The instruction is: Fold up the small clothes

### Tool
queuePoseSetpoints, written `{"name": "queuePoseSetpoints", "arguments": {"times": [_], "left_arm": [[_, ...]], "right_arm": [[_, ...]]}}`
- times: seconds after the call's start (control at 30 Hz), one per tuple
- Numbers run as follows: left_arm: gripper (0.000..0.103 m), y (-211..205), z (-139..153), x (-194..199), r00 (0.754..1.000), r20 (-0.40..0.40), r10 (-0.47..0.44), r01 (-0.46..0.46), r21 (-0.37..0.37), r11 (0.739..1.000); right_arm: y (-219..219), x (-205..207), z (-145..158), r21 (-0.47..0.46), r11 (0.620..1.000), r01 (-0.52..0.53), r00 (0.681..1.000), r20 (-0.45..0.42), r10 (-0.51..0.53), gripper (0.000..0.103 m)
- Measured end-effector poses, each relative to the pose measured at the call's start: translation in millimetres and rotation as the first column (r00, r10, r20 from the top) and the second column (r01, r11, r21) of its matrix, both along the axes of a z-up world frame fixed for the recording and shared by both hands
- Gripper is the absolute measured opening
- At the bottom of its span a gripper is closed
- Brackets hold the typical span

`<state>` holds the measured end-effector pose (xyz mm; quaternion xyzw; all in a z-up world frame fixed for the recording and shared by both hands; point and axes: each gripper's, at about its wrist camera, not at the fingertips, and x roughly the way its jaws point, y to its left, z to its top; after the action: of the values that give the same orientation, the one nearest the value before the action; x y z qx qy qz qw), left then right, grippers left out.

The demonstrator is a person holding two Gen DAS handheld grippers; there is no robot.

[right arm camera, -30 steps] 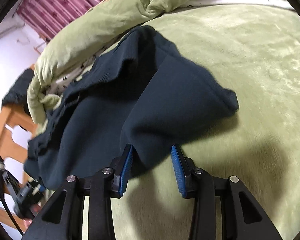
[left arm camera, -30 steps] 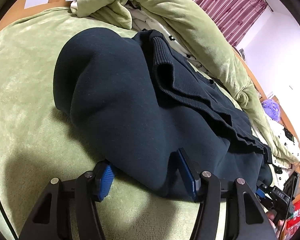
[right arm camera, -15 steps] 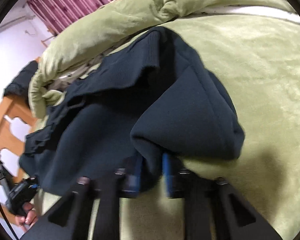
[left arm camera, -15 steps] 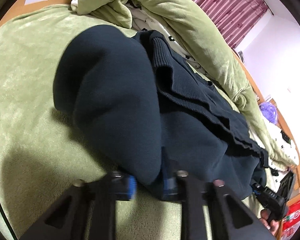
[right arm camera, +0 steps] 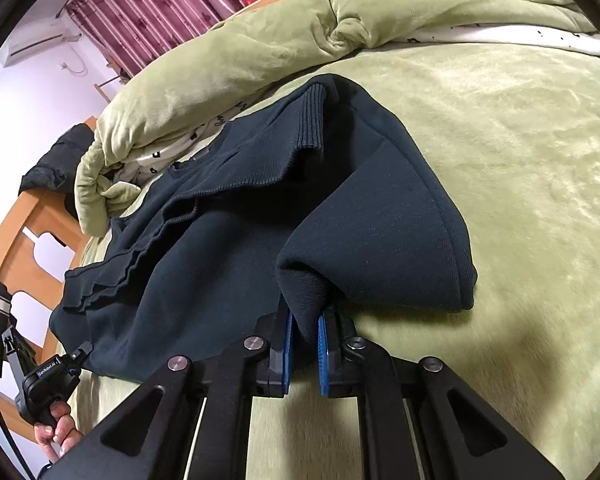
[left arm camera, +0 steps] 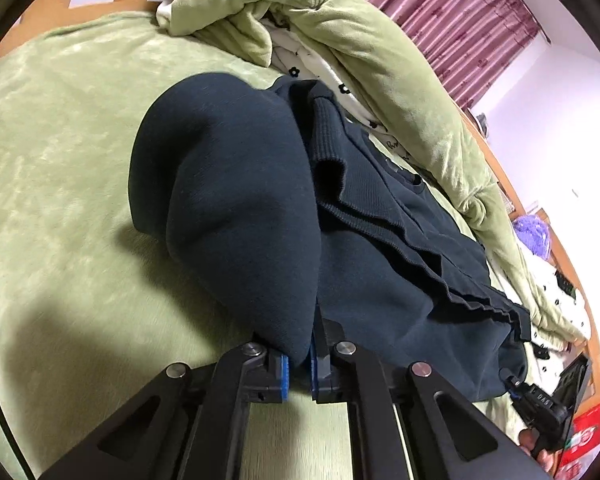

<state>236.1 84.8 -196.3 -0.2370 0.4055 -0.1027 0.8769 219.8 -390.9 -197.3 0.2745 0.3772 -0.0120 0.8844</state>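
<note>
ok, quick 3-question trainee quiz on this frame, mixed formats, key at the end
1. True or false: both grippers are shut on the dark navy garment.
2. Multiple choice: what does the garment lie on? A) a wooden floor B) a green plush blanket C) a glass table
3. Fill in: behind the garment is a bunched green ____, in front of a maroon curtain.

Key:
1. True: the left gripper and the right gripper each pinch a fold of it.
2. B
3. Quilt
</note>
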Motion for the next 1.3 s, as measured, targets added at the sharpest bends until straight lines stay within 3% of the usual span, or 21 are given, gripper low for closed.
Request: {"name": "queuePoseSetpoints", "arguments": {"times": [0.2, 0.33, 0.93, 1.3], "left_arm": [[0.007, 1.5, 8.4, -33.9, 1.000, 0.007, 0.006, -0.006, -0.006, 1.000], [0.007, -2.4, 10.8, -57.3, 1.000, 0.012, -0.003, 0.002, 0.036, 0.999], [0.007, -2.0, 22.7, -154.8, 0.999, 0.020, -0.026, 0.025, 0.081, 0.996], [0.007, -6.3, 18.7, -186.4, 0.998, 0.014, -0.062, 0.060, 0.111, 0.992]], "right_arm": [[4.1, -35.7, 6.5, -0.025, 1.000, 0.002, 1.000, -0.003, -0.002, 0.010], [8.5, -60.6, 8.2, -0.049, 0.999, 0.003, 1.000, -0.016, -0.004, 0.010], [15.9, -198.7, 24.6, -0.098, 0.995, -0.009, 1.000, -0.018, 0.007, 0.009], [9.1, -229.3, 22.5, -0.076, 0.996, 0.039, 0.998, -0.046, -0.042, 0.010]]}}
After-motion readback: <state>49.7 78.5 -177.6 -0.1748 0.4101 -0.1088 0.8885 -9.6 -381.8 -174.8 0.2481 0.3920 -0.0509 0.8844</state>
